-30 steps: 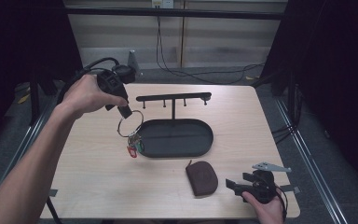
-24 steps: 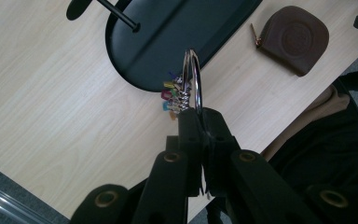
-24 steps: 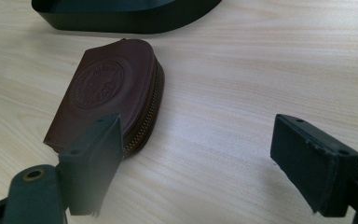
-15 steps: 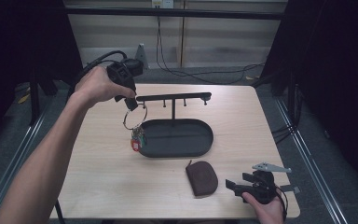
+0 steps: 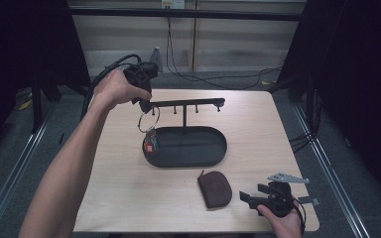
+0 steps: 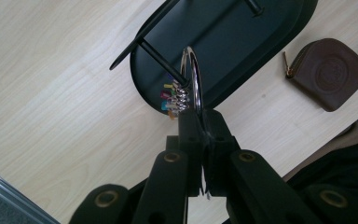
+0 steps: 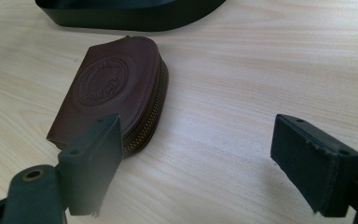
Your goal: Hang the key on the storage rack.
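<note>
Your table [image 5: 129, 198] is a pale wooden top with rounded corners, and most of it lies bare. Near its middle sits the black oval tray [image 5: 213, 153], from which a thin post rises to a horizontal hanger bar [image 5: 188, 103] with short pegs pointing down. In your left gripper view the tray [image 6: 261, 42] runs across the top of the frame, with the bar's end [image 6: 121, 58] jutting out over the wood.

Toward your side of the table, just clear of the tray's rim, lies the brown zip pouch [image 5: 214, 188], flat on the wood. Your right gripper view shows it close up [image 7: 109, 88], embossed with a round seal, its zipper edge facing the gripper.

Your left gripper [image 5: 143, 101] is up at the left end of the bar, pointing down, its jaws clamped tight on the key ring [image 5: 148, 120] — a big metal loop that hangs from the pads beside the bar's end, over the left edge of the tray. From along the jaws you see the ring [image 6: 192, 79] edge-on, pinched at its near side.

Your right gripper [image 5: 252, 197] rests low at the near right corner, jaws spread wide with nothing between them, the pouch just beside its left finger [image 7: 93, 158].

The smallest things are the keys and coloured tags [image 5: 150, 144] bunched at the ring's bottom — red and green show, dangling at the tray's left end.
</note>
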